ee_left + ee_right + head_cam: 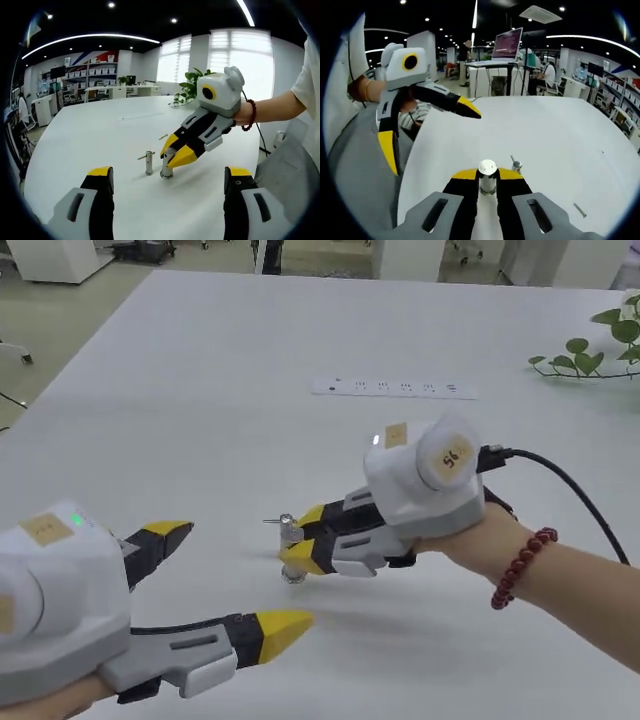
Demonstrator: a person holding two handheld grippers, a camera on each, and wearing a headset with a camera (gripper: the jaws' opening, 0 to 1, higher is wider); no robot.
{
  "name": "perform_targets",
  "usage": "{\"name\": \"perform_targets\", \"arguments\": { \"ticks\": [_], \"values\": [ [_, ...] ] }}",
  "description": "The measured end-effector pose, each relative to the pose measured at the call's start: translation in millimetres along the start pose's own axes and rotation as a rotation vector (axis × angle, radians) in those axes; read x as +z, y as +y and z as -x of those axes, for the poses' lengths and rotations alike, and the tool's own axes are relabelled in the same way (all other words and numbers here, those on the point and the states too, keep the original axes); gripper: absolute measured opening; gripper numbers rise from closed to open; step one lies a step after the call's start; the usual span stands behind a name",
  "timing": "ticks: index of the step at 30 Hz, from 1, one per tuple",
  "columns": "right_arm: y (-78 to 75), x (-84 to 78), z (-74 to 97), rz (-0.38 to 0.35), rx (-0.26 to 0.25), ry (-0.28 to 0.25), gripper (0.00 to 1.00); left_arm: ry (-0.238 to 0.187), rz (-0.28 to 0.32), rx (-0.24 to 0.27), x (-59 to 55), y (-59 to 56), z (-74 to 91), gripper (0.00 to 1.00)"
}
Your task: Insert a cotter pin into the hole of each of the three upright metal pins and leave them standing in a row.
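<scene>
My right gripper (303, 538) is clamped on a metal pin (487, 169). The pin stands upright on the white table (200, 390), well to my side of the power strip (393, 388). It is a short, shiny steel post with a round flat cap and a wider foot, and the yellow jaw tips grip its upper part from both sides.

A second pin (149, 164) of the same make stands just beside it, on the side toward the power strip, and I cannot tell whether the two touch. A thin cotter pin (142, 157) passes crosswise through its top and sticks out to one side. One loose cotter pin (163, 136) lies flat on the table, farther toward the power strip than both posts.

My left gripper (243, 575) hangs farthest from the power strip, nearest to me, with its jaws spread wide and nothing between them, pointing toward the two posts.
</scene>
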State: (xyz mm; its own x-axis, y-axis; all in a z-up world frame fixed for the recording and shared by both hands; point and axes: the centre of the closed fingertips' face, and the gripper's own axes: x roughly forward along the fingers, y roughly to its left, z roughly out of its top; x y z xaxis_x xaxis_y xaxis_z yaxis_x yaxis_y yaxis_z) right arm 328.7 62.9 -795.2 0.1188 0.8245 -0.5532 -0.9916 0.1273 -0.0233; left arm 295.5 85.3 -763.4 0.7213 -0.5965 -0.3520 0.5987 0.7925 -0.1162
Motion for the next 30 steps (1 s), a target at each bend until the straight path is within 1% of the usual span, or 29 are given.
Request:
{"name": "perform_targets", "arguments": {
  "ticks": [2, 8, 12, 14, 18, 24, 25, 30],
  "values": [
    [-0.4, -3.3, 3.6, -0.009, -0.008, 0.002, 0.13, -0.002, -0.001, -0.006, 0.2, -1.7, -0.7, 0.91],
    [1.6, -16.6, 10.7, -0.019, -0.026, 0.016, 0.13, 0.011, -0.015, -0.011, -1.3, -4.5, -2.3, 0.91],
    [4.9, -28.3, 12.5, -0.018, -0.031, 0.037, 0.13, -0.001, -0.02, 0.0, 0.3, -3.2, -1.7, 0.91],
    [6.1, -32.6, 13.6, -0.029, -0.032, 0.039, 0.13, -0.003, -0.018, 0.003, 0.3, -2.5, -1.3, 0.91],
    [9.4, -38.5, 15.6, -0.034, -0.031, 0.043, 0.13, 0.009, -0.024, 0.007, -2.7, -0.6, -1.1, 0.91],
    [11.5, -47.6, 16.5, -0.033, -0.026, 0.057, 0.13, 0.015, -0.025, 0.003, -5.0, -1.5, -2.3, 0.91],
    [11.5, -47.2, 17.7, -0.034, -0.023, 0.047, 0.13, 0.016, -0.026, 0.004, -5.3, -1.6, -2.5, 0.91],
    [11.2, -49.9, 20.4, -0.032, -0.019, 0.052, 0.13, 0.028, -0.034, 0.004, -8.1, -1.2, -3.6, 0.9]
  ]
}}
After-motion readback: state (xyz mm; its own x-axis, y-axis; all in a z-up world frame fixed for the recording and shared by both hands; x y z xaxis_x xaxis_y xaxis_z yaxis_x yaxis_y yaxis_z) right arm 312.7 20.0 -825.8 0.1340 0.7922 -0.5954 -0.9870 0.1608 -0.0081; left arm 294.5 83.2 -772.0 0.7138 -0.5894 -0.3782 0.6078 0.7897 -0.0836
